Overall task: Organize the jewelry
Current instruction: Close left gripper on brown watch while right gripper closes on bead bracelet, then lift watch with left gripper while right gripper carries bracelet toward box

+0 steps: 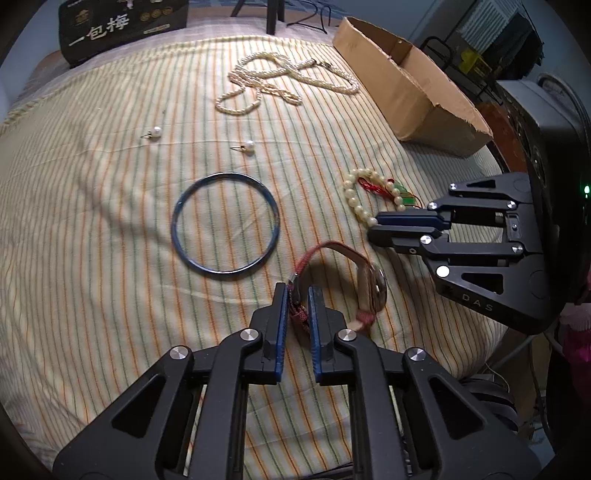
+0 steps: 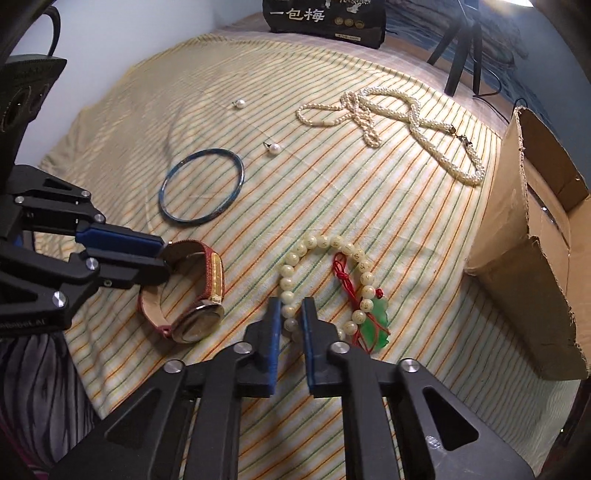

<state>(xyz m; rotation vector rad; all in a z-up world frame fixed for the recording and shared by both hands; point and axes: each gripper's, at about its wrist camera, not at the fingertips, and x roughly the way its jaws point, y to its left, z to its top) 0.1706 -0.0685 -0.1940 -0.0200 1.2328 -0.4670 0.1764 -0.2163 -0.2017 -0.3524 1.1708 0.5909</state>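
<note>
My left gripper (image 1: 298, 291) is shut on the red woven strap of a wristwatch (image 1: 373, 288), which lies on its side on the striped cloth. In the right wrist view the same gripper (image 2: 166, 258) clamps the strap beside the watch face (image 2: 197, 323). My right gripper (image 2: 291, 304) is shut on the cream bead bracelet (image 2: 321, 242), its pads pressing a few beads on the bracelet's left arc. A red cord and a green pendant (image 2: 376, 323) hang on that bracelet. The left wrist view shows the right gripper (image 1: 373, 226) at the bracelet's (image 1: 350, 194) near end.
A blue bangle (image 1: 225, 227) lies flat left of the watch. Two pearl earrings (image 1: 157, 131) (image 1: 249, 144) and a tangled pearl necklace (image 1: 280, 79) lie farther back. An open cardboard box (image 2: 535, 258) stands at the cloth's right edge. A black printed bag (image 2: 325, 18) stands at the back.
</note>
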